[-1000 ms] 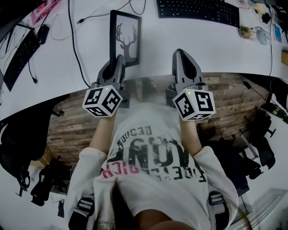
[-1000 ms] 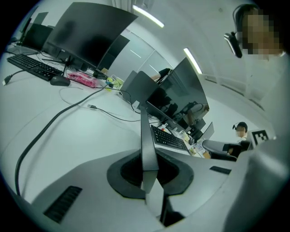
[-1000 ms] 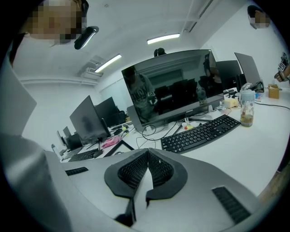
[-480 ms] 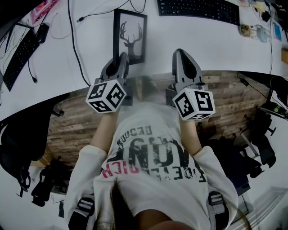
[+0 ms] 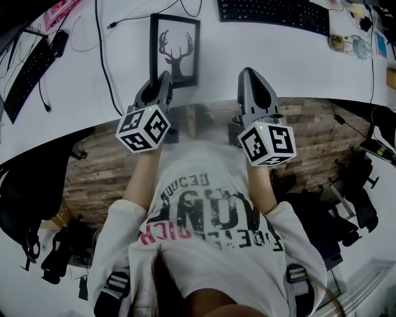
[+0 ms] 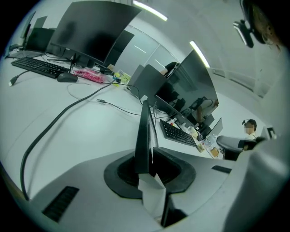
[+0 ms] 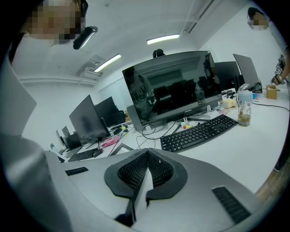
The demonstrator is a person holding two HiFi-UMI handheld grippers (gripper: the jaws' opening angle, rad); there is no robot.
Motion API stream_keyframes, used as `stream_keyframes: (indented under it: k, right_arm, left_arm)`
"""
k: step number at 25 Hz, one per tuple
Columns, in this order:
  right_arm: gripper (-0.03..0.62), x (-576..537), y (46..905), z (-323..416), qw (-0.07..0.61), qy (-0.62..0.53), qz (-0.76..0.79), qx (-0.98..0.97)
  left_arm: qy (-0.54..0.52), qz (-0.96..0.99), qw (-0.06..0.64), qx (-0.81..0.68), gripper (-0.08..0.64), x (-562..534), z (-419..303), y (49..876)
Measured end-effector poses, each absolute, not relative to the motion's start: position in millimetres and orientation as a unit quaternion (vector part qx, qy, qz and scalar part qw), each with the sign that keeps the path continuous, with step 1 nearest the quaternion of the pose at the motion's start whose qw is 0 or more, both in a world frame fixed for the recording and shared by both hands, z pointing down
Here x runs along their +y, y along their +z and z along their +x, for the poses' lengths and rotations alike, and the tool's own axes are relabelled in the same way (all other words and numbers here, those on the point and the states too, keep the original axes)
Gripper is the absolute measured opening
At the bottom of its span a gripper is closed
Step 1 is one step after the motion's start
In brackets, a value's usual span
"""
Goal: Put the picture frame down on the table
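The black picture frame (image 5: 175, 49) with a deer-antler print is on the white table (image 5: 278, 62), its near end at my left gripper (image 5: 164, 77). The left gripper view shows the frame (image 6: 144, 131) edge-on, rising between the jaws of the left gripper (image 6: 146, 153). Those jaws have just been opening and now stand slightly off its faces. I cannot tell how the frame is supported. My right gripper (image 5: 247, 73) hovers over the table's near edge, shut and empty. The right gripper (image 7: 147, 152) shows its pads meeting.
A black keyboard (image 5: 272, 15) lies at the back right, with a bottle (image 5: 349, 44) beyond it. A second keyboard (image 5: 25, 74) is at the far left. A black cable (image 5: 105, 68) runs left of the frame. Monitors (image 7: 172, 90) line the far side.
The left gripper has swung slightly. The frame tipped to the right, then back to the left, and sits a little further up the table. The right gripper has not moved.
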State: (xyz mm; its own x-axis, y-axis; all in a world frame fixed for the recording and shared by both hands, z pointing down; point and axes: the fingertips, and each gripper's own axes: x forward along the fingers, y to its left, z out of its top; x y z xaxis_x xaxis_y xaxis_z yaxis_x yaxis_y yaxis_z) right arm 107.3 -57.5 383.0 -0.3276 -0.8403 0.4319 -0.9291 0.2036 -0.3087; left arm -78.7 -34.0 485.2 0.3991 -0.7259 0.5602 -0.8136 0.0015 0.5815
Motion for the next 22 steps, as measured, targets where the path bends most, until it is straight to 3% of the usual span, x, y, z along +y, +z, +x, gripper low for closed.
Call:
stream_keyframes:
  k: [22]
  right_arm:
    - [0.001,-57.5,385.6,111.1,0.089,0.266,0.571,-0.772]
  left_arm:
    - [0.095,0.705,0.412,-0.57,0.13,-34.8,-90.3,500.8]
